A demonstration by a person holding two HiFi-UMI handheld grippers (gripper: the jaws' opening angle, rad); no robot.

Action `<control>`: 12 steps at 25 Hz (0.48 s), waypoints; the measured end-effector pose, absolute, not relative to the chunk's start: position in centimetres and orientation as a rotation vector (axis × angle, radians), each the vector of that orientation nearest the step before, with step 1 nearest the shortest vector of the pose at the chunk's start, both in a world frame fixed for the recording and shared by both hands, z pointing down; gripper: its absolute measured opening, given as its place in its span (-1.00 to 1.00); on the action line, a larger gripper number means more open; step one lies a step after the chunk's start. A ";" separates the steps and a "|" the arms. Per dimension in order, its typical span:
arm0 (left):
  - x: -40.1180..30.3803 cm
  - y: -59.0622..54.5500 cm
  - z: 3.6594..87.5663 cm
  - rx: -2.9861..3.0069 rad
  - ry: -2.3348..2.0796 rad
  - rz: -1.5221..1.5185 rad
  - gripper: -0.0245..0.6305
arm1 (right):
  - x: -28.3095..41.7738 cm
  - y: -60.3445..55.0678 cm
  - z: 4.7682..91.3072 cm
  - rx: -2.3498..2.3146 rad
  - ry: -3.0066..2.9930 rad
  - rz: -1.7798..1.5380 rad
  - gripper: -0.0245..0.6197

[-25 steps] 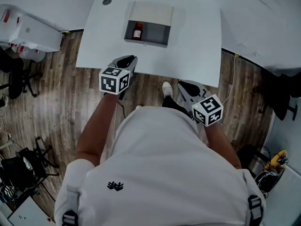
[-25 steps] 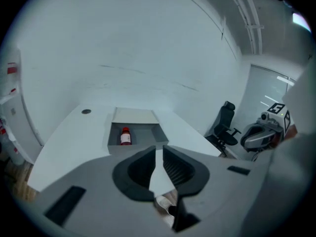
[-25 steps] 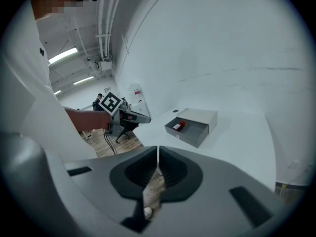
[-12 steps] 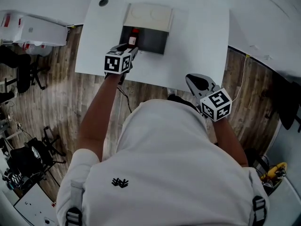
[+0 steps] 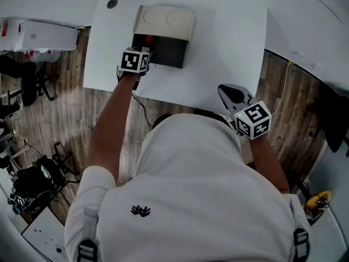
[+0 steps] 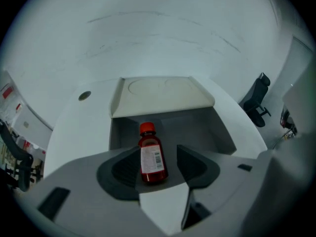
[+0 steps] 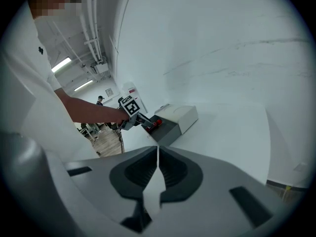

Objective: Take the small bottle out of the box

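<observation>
A small red bottle (image 6: 150, 154) with a red cap and white label stands in the left part of an open grey box (image 6: 212, 127), whose cream lid (image 6: 163, 97) is folded back. My left gripper (image 6: 157, 151) reaches into the box. Its jaws are opening, with the bottle between the pads and a gap showing on the right side. In the head view the left gripper (image 5: 143, 52) sits at the box's (image 5: 172, 51) front left, mostly covering the bottle. My right gripper (image 7: 157, 154) is shut and empty, held by the table's near edge (image 5: 229, 93).
The box stands at the far middle of a white table (image 5: 229, 42), with a small round hole (image 5: 112, 3) at its far left corner. Wood floor surrounds the table. An office chair (image 6: 259, 98) stands off to the right, and white equipment (image 5: 38, 34) to the left.
My left gripper has moved forward from the table's near edge up to the box and around the bottle. The right gripper has stayed near the body.
</observation>
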State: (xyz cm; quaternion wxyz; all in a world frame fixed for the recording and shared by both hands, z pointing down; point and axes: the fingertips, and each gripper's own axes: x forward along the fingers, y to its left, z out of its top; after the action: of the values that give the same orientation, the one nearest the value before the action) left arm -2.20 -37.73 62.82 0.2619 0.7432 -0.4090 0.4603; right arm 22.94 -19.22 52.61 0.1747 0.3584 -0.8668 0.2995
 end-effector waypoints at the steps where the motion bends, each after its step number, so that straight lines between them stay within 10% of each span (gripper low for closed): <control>1: -2.1 -37.8 63.2 2.000 -1.103 1.268 -0.22 | 23.2 -19.4 52.7 1.016 -2.455 0.855 -0.88; 12: -3.3 -38.9 65.7 1.871 -1.124 1.481 -0.17 | 25.4 -19.9 53.8 1.023 -2.434 0.913 -0.88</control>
State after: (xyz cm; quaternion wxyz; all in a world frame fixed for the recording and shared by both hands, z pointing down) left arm -3.32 -38.93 65.66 0.2494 0.6868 -0.4127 0.5438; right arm 25.42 -19.88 53.77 0.1732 0.3607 -0.8580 0.3220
